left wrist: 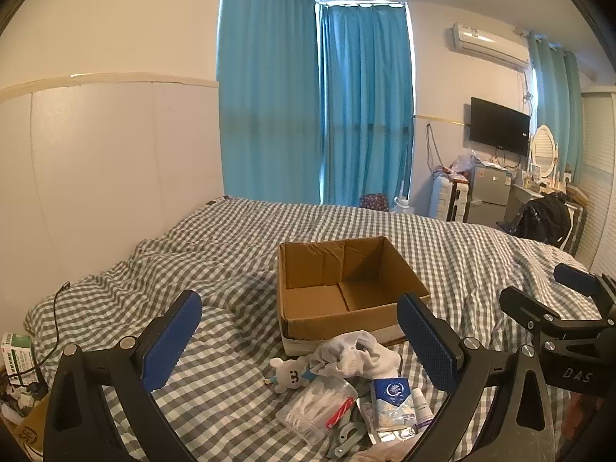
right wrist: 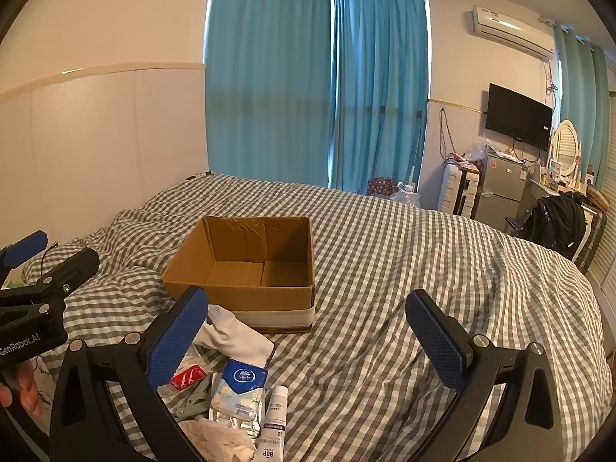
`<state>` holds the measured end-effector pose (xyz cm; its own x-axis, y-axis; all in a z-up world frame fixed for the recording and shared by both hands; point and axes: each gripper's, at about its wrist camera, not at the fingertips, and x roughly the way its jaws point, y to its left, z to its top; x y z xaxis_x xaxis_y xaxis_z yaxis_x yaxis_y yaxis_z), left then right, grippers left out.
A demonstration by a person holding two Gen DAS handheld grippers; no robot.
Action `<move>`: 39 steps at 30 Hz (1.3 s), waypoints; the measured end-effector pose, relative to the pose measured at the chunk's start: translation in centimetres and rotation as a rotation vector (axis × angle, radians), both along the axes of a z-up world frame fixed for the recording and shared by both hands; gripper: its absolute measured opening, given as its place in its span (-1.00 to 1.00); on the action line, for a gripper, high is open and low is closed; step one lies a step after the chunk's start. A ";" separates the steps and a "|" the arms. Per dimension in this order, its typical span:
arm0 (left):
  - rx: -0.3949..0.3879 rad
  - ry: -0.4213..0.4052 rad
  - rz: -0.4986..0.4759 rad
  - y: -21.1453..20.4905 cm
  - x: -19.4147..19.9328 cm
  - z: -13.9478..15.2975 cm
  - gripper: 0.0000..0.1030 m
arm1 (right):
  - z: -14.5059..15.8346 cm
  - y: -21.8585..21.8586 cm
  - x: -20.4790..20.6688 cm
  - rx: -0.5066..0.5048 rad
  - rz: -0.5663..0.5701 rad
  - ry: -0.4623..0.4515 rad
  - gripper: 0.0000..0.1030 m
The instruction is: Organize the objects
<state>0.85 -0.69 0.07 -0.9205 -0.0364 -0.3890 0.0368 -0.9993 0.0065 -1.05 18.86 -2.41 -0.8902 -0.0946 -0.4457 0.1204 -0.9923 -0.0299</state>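
Observation:
An open, empty cardboard box [left wrist: 346,288] [right wrist: 246,269] sits on the checked bed. In front of it lies a pile: a white sock [left wrist: 354,354] [right wrist: 235,333], a small white plush [left wrist: 288,375], a clear tub of cotton swabs [left wrist: 319,404], a blue tissue pack [left wrist: 392,400] [right wrist: 242,389], a white tube [left wrist: 421,404] [right wrist: 275,415] and a grey clip [left wrist: 346,435]. My left gripper [left wrist: 300,342] is open and empty above the pile. My right gripper [right wrist: 308,340] is open and empty, right of the pile; it also shows in the left wrist view [left wrist: 546,292].
The bed's checked cover [right wrist: 404,269] spreads wide to the right and behind the box. A white headboard wall [left wrist: 96,173] is at left. A bedside box with clutter [left wrist: 19,365] sits at far left. Furniture, a fridge [right wrist: 500,184] and a TV stand beyond the bed.

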 end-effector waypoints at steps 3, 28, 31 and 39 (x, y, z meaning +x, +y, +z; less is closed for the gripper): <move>-0.002 0.001 0.000 0.1 0.1 0.0 1.00 | 0.0 0.0 0.0 0.000 0.000 -0.002 1.00; 0.017 0.013 -0.016 -0.5 0.7 0.5 1.00 | 0.7 -0.5 0.9 0.000 0.003 0.013 1.00; 0.018 0.014 -0.013 -0.7 0.8 0.5 1.00 | 0.9 -0.5 1.1 -0.001 -0.001 0.022 1.00; 0.019 0.046 -0.004 -0.9 1.8 1.0 1.00 | 1.5 -0.8 2.0 0.008 -0.001 0.037 1.00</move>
